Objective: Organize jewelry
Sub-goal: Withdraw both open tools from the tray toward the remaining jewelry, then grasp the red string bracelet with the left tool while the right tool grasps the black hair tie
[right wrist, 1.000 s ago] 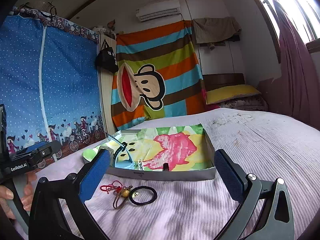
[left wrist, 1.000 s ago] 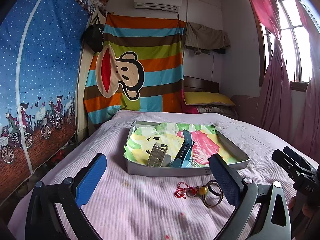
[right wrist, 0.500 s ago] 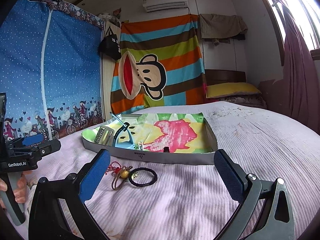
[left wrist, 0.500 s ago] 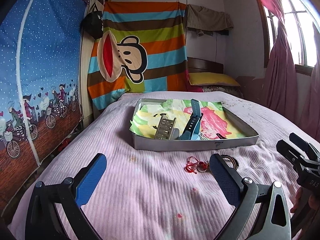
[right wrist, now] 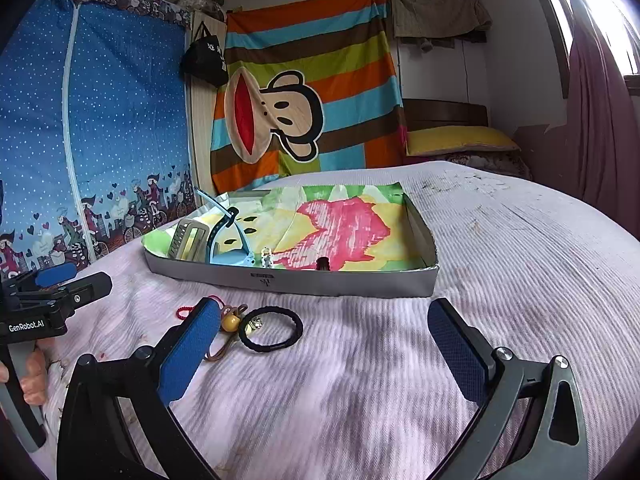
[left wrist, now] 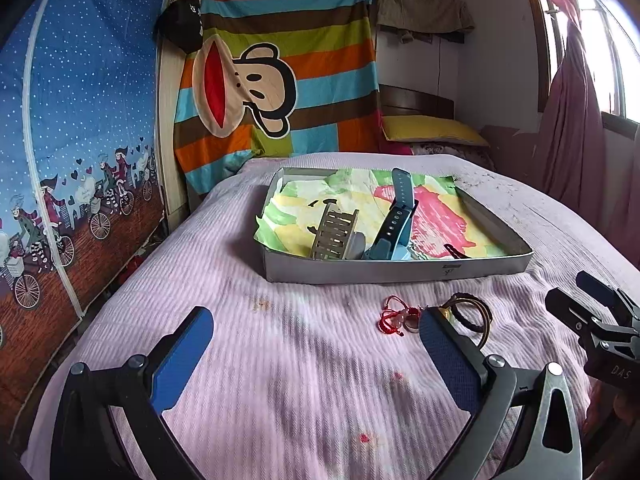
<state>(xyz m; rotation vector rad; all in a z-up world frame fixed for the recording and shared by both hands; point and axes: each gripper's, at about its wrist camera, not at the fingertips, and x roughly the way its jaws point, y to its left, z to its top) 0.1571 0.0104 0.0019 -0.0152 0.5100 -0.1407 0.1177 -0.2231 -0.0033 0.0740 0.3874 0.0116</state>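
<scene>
Both grippers hover over a pink bedspread (left wrist: 280, 360) with their blue-padded jaws spread wide and holding nothing: the left gripper (left wrist: 316, 344) and the right gripper (right wrist: 324, 340). Just ahead of the left gripper's right finger, and beside the right gripper's left finger, lie a red cord bracelet (left wrist: 394, 318), a yellow bead (right wrist: 230, 322) and a black hair tie (right wrist: 272, 328). Farther ahead sits a shallow grey tray (right wrist: 320, 282) holding a blue watch strap (left wrist: 394, 220) and a metal watch band (left wrist: 334, 236).

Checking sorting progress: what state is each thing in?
Left gripper: open, empty.
Right gripper: open, empty.
Tray: on bed, paper-lined.
Blue watch: in tray.
Metal watch band: in tray.
Black hair tie: on bed, outside tray.
Red string bracelet: on bed, outside tray.
</scene>
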